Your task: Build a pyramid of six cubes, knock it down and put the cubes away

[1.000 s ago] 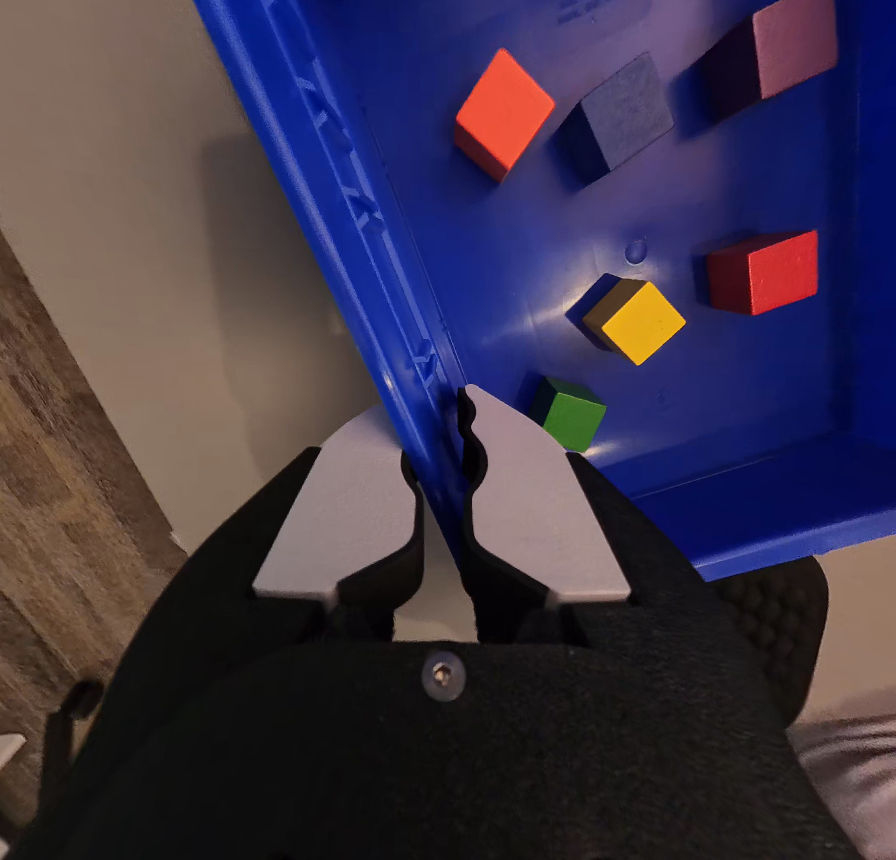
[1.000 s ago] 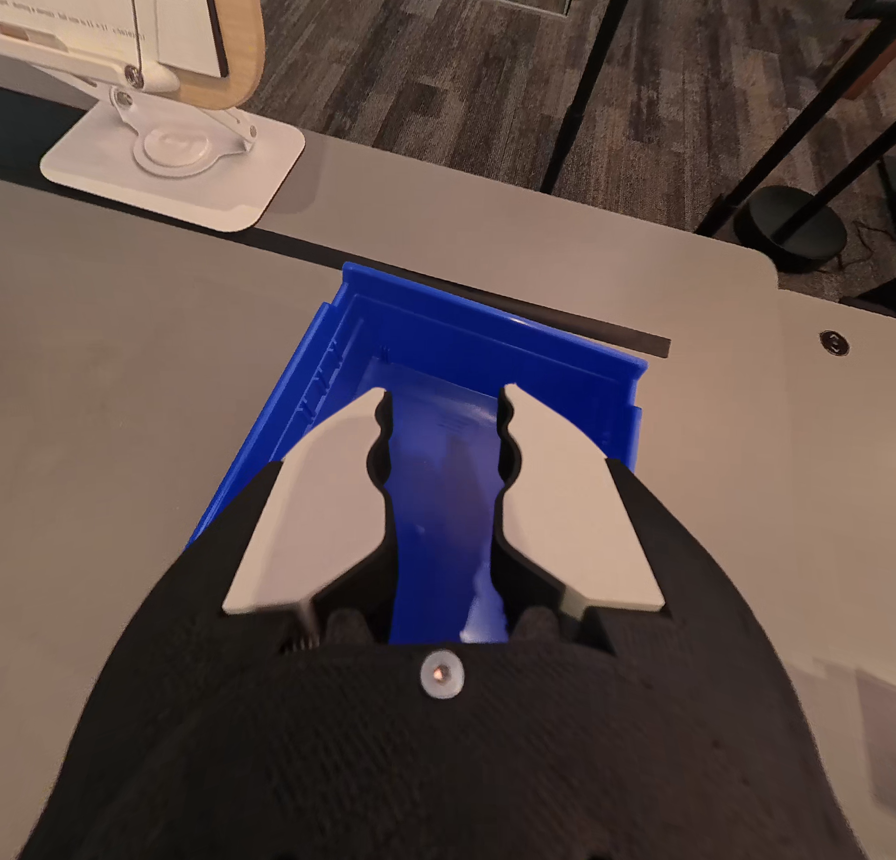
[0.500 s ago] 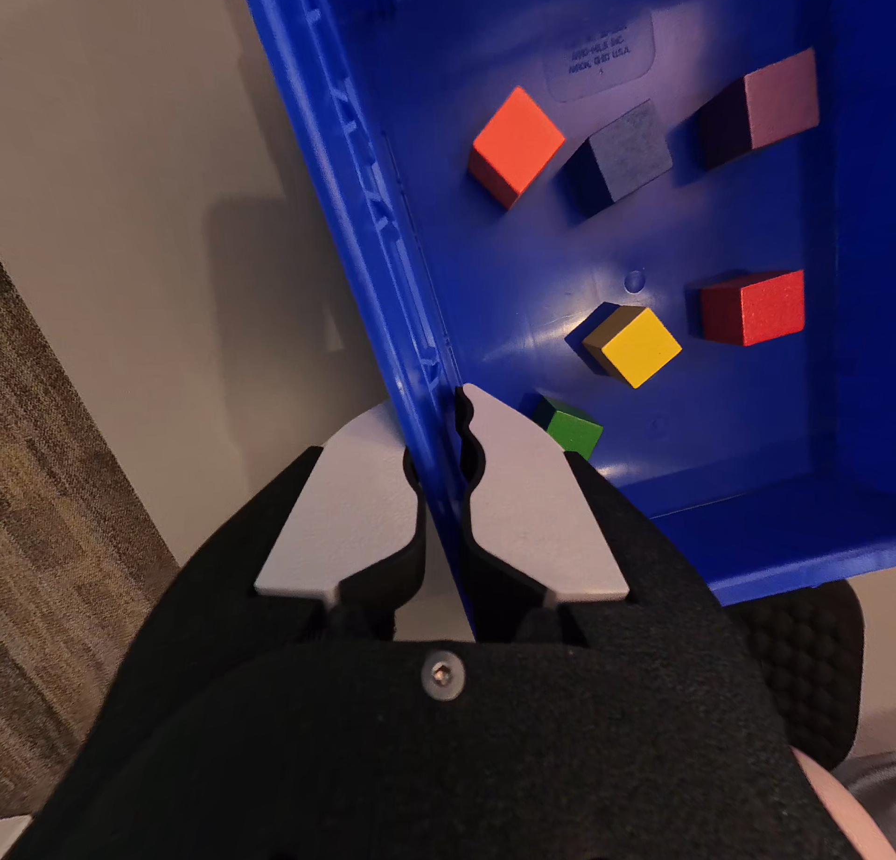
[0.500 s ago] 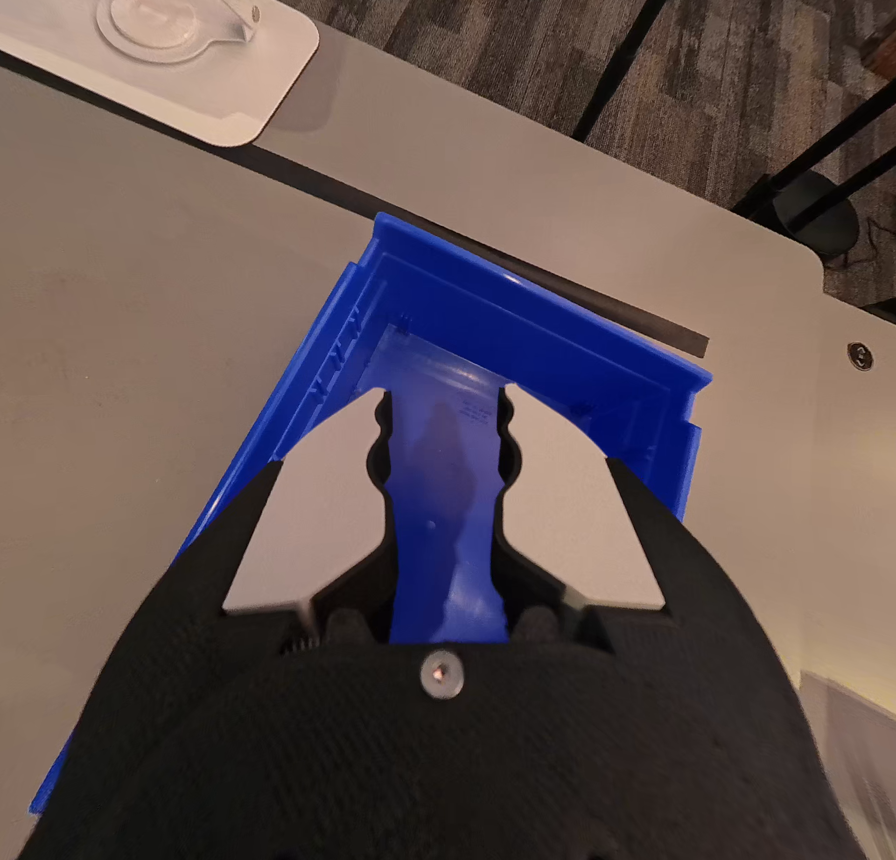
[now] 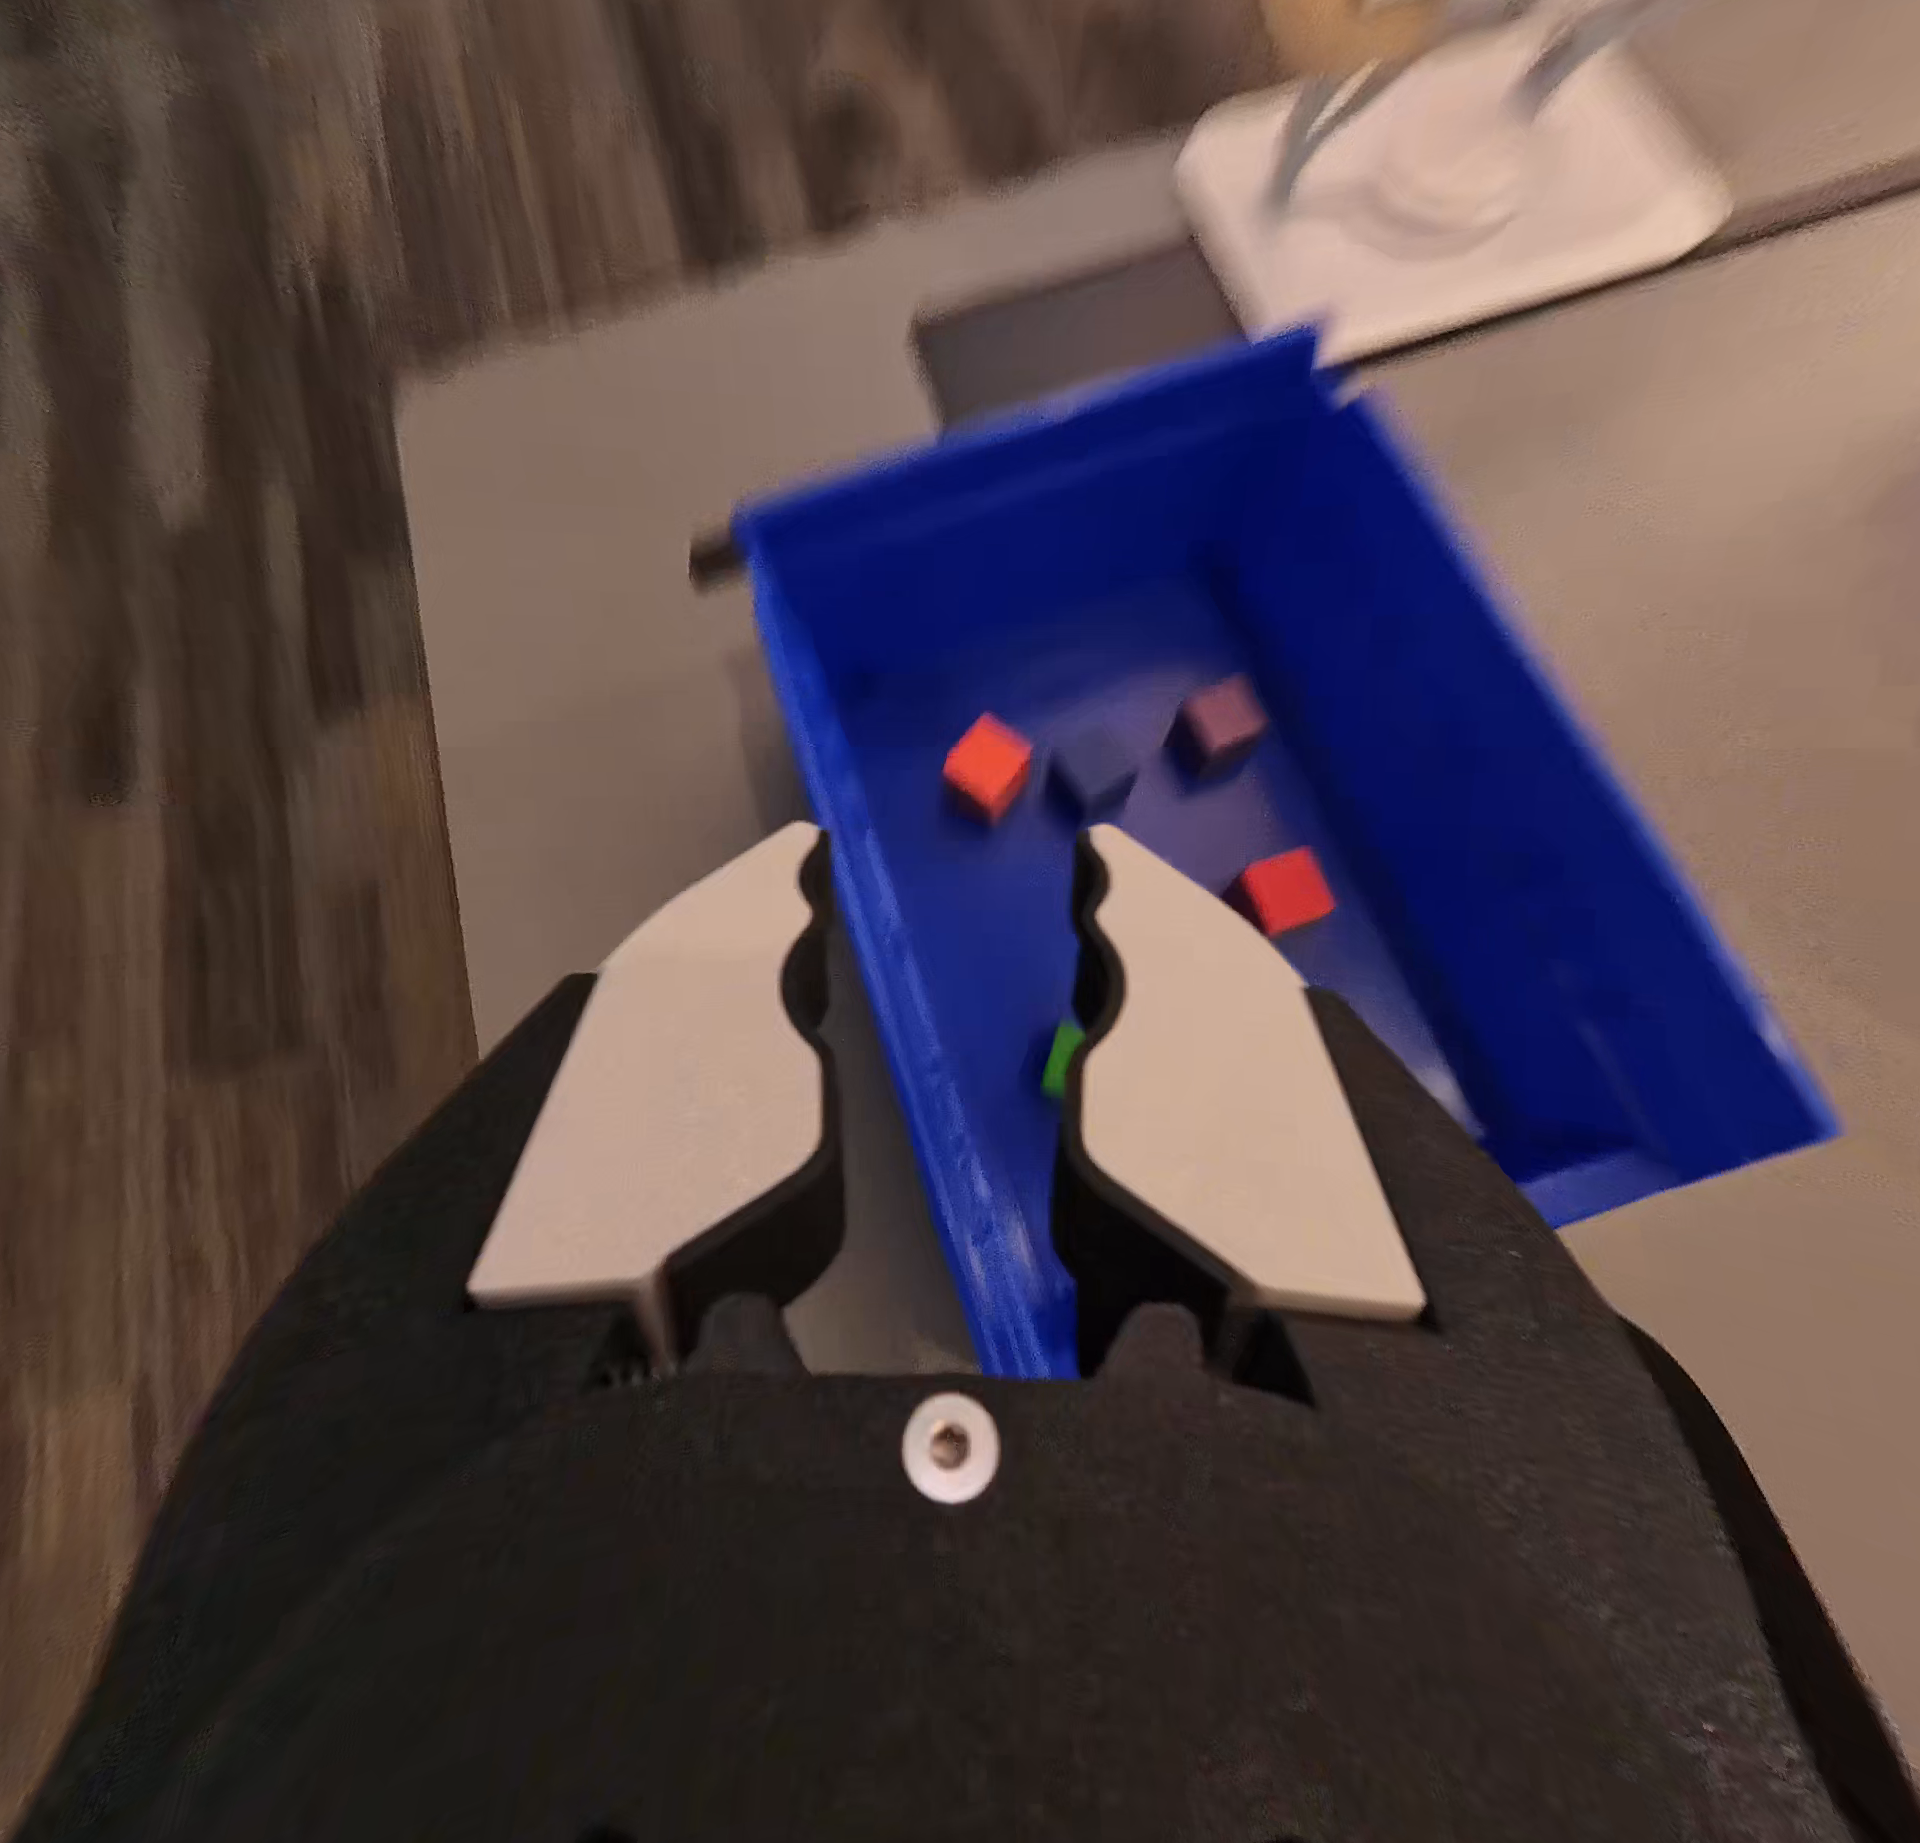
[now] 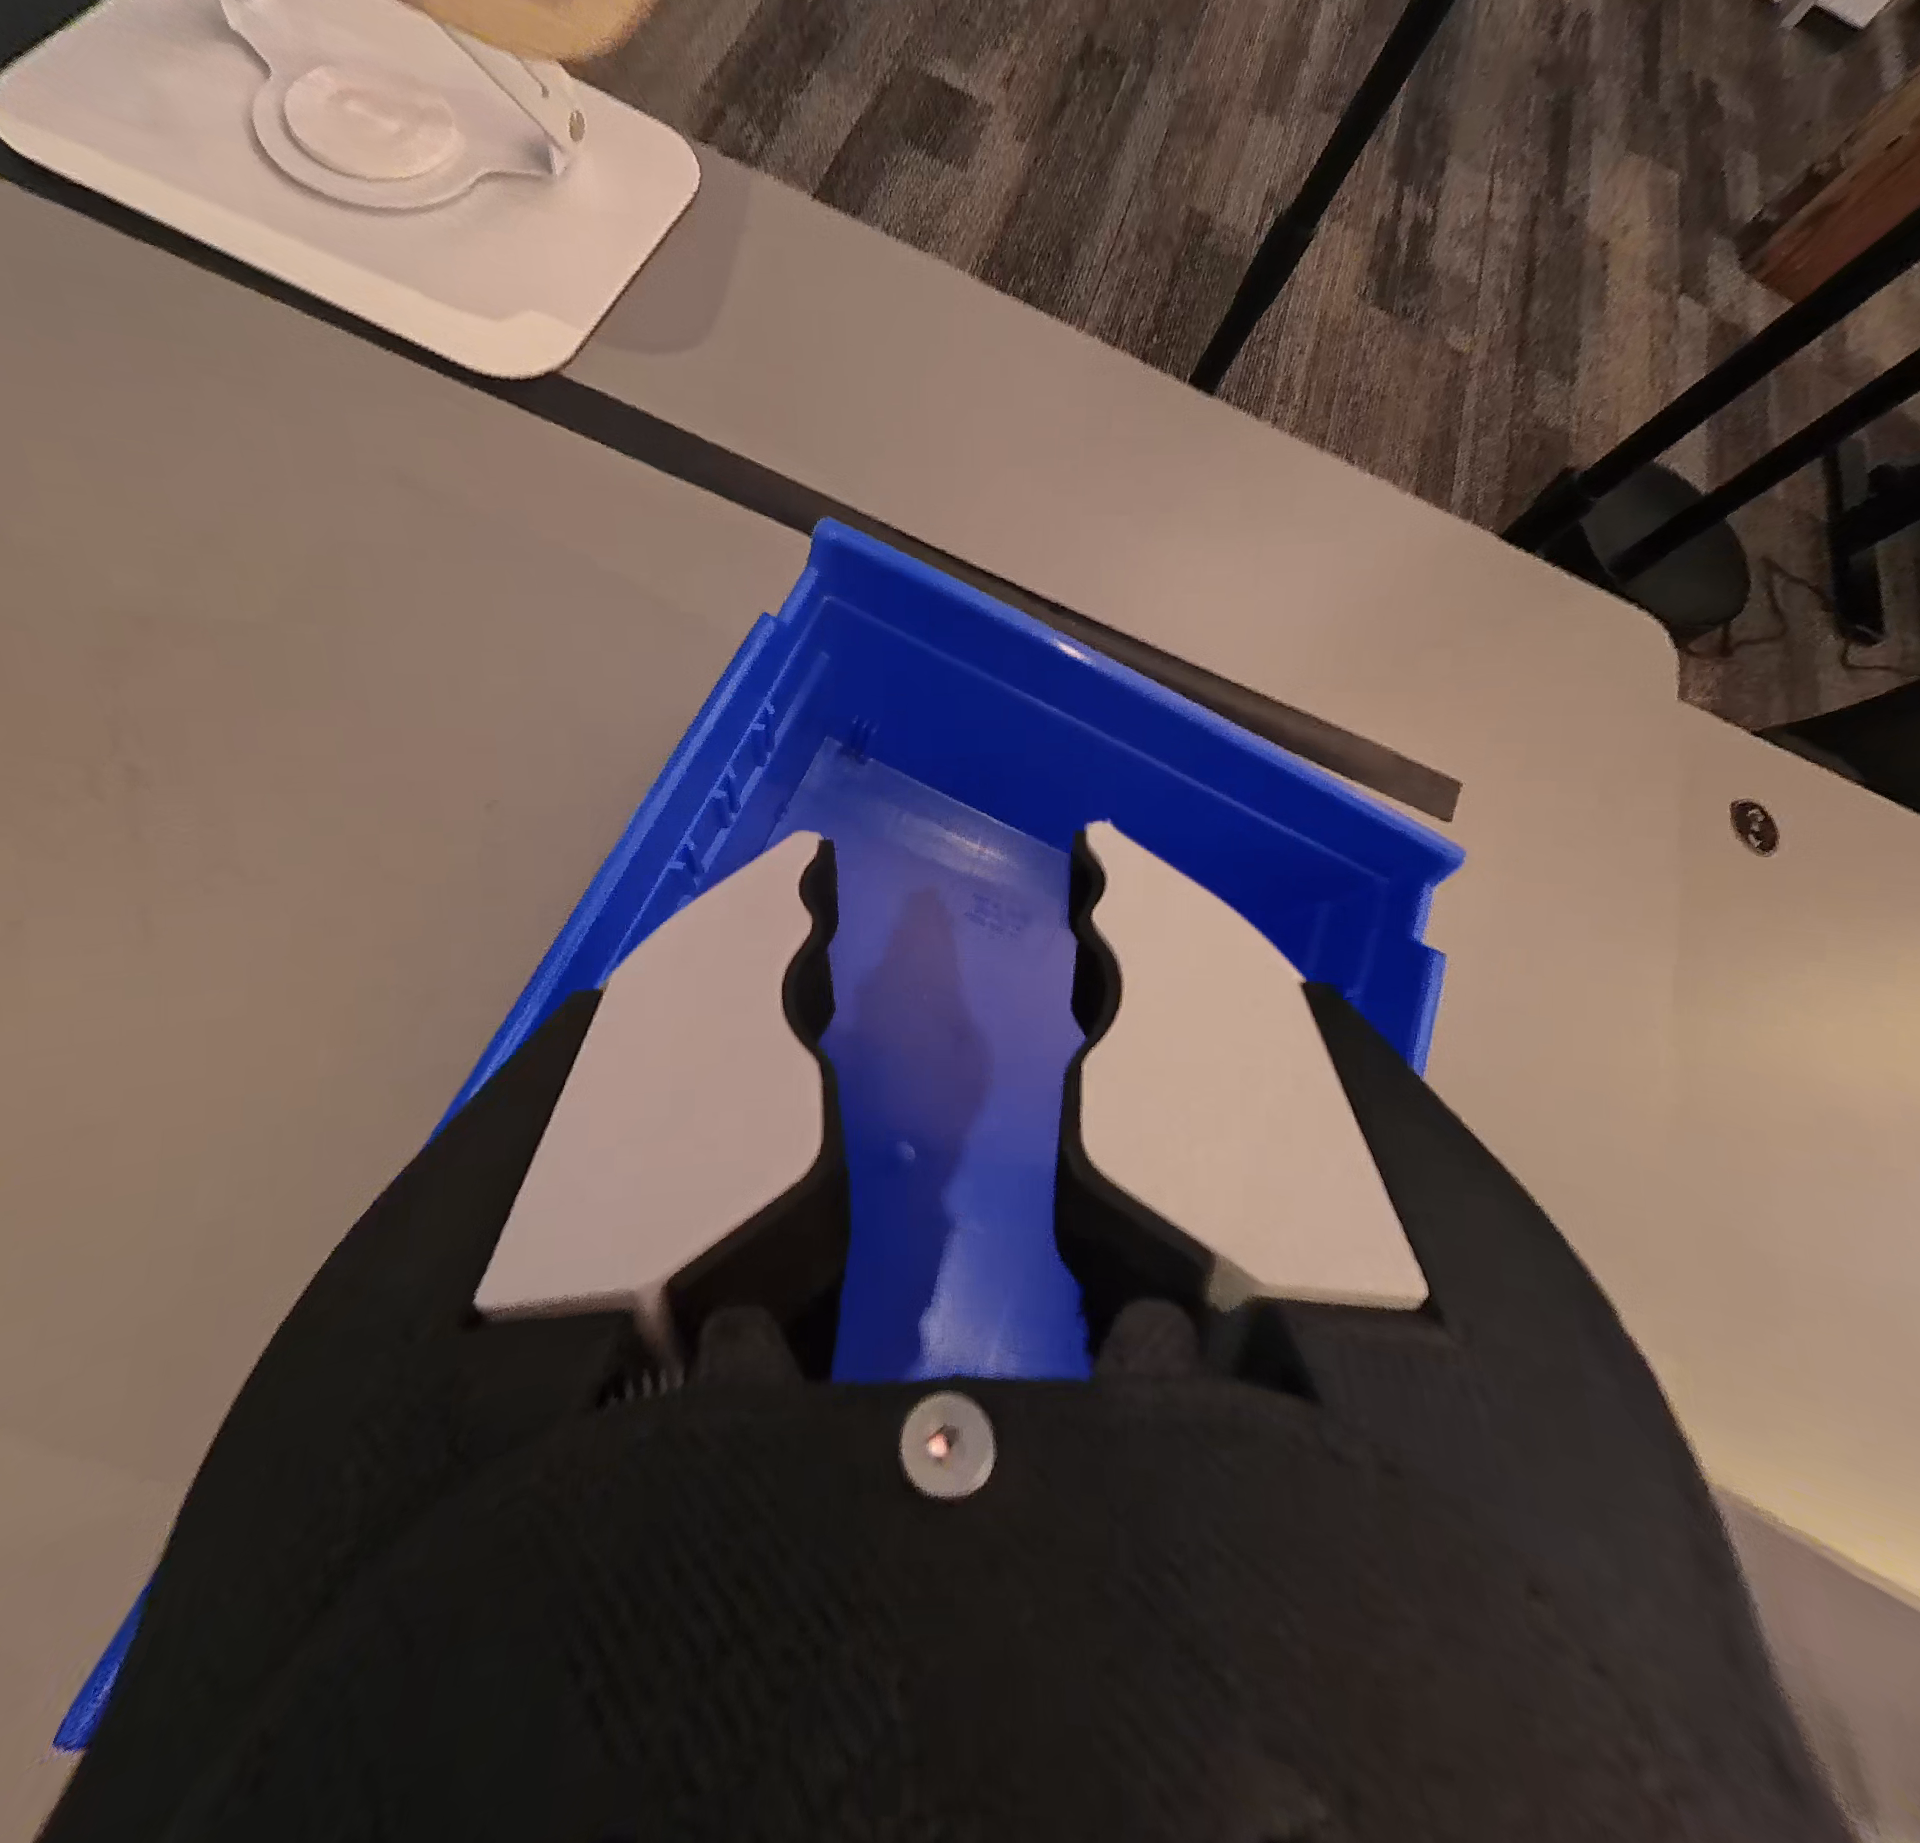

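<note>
Released from the blue bin [image 5: 1538,858] wall, left gripper [image 5: 945,848] gapes; right gripper [image 6: 945,848] hovers spread; next, pick the orange cube [image 5: 985,763] squarely.

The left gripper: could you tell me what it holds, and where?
Nothing: the left gripper is open, straddling the blue bin wall without clamping it.

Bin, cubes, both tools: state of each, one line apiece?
Bin: upright on table, not held.
Orange cube: in bin.
Dark blue cube: in bin.
Purple cube: in bin.
Red cube: in bin.
Green cube: in bin, mostly hidden.
Left tool: open, empty.
Right tool: open, empty.
</note>
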Motion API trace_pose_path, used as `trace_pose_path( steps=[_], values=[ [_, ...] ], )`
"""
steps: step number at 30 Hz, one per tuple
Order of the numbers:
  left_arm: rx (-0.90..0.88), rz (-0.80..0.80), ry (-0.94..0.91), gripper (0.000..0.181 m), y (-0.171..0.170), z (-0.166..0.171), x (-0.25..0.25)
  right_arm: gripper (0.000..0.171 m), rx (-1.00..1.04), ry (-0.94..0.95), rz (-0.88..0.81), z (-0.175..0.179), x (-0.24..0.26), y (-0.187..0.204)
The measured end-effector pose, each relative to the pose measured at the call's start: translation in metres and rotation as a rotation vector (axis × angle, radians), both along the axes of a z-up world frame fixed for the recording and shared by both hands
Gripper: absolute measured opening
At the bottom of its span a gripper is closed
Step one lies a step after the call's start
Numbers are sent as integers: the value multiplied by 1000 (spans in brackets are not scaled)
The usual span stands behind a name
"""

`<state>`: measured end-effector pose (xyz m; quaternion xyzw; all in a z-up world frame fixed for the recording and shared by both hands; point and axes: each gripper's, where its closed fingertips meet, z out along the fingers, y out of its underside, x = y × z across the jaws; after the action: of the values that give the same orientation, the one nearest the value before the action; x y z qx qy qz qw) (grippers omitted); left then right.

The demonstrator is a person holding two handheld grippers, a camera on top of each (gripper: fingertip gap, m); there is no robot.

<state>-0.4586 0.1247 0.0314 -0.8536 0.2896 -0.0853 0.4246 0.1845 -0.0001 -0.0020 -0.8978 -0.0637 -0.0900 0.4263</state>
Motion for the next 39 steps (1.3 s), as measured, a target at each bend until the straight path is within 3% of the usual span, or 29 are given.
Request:
trace_pose_path(
  steps=[2, 4, 6, 8, 11, 15, 21, 25, 29, 39],
  values=[
    [250, -157, -42, 65, -13, 42, 30, 44, 41, -4, 4, 8, -1, 1],
    [495, -308, -56, 53, -30, 64, 57, 43, 56, 5, 12, 10, -3, 2],
    [598, -424, -27, 38, -41, 62, 74, 43, 44, 13, 15, 7, -2, 1],
    [485, -489, -12, 43, -44, 44, 85, 43, 30, 16, 12, 3, 1, 1],
    [309, -615, 46, 33, -54, 6, 99, 44, 11, 28, 19, -2, 2, 0],
    [70, -715, 286, 31, -65, -57, 104, 44, -10, 38, 23, -8, 2, 0],
    [-193, -682, 521, 30, -56, -122, 102, 44, -44, 51, 43, -16, -1, -1],
    [-252, -677, 589, 43, -44, -152, 103, 45, -60, 56, 52, -20, -3, 0],
    [-266, -694, 583, 51, -41, -163, 108, 44, -73, 59, 56, -23, -3, 0],
    [-286, -700, 611, 44, -35, -180, 101, 44, -119, 60, 80, -34, -8, 1]
  ],
)
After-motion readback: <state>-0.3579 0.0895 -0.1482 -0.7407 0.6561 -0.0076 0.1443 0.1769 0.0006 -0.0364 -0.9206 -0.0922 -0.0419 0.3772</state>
